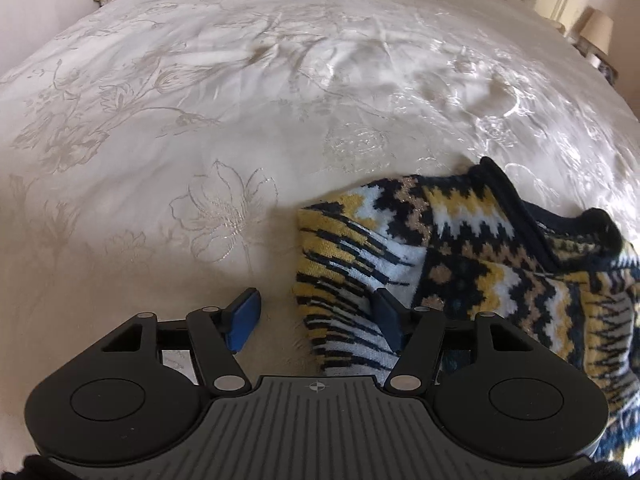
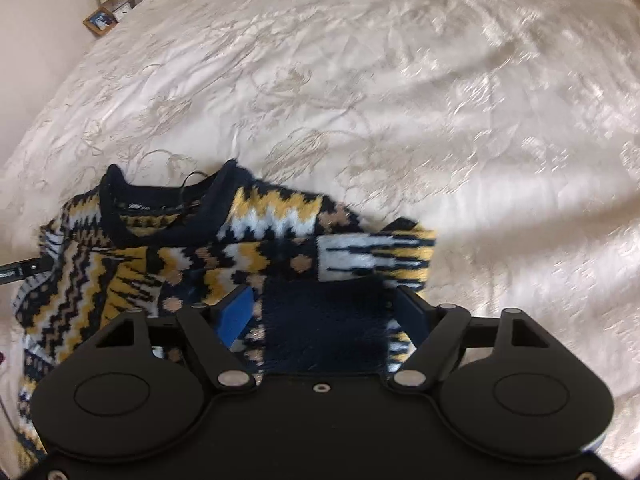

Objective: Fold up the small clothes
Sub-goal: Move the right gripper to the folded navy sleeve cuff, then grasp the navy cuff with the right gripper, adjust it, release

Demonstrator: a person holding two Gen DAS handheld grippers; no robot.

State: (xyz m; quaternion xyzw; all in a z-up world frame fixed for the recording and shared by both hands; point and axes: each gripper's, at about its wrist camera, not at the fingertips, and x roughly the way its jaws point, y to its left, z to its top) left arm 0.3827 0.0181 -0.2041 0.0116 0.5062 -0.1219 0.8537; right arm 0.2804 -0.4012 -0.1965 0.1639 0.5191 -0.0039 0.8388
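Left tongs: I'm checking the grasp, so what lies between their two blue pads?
In the left wrist view, bare bedspread and the sweater's striped sleeve edge lie between the left tongs' pads.

A: Left black two-finger gripper with blue pads [image 1: 316, 320], state?
B: Tilted steeply down, jaws apart. Right-hand finger sits on the edge of the navy, yellow and white patterned knit sweater [image 1: 460, 248]; the other finger is off it, to the side. Pads aren't pressing on the knit.
A: Right black gripper w/ blue pads [image 2: 324, 312]?
B: Also angled down, directly over the sweater's dark patch, jaws wide, pads not pressing.
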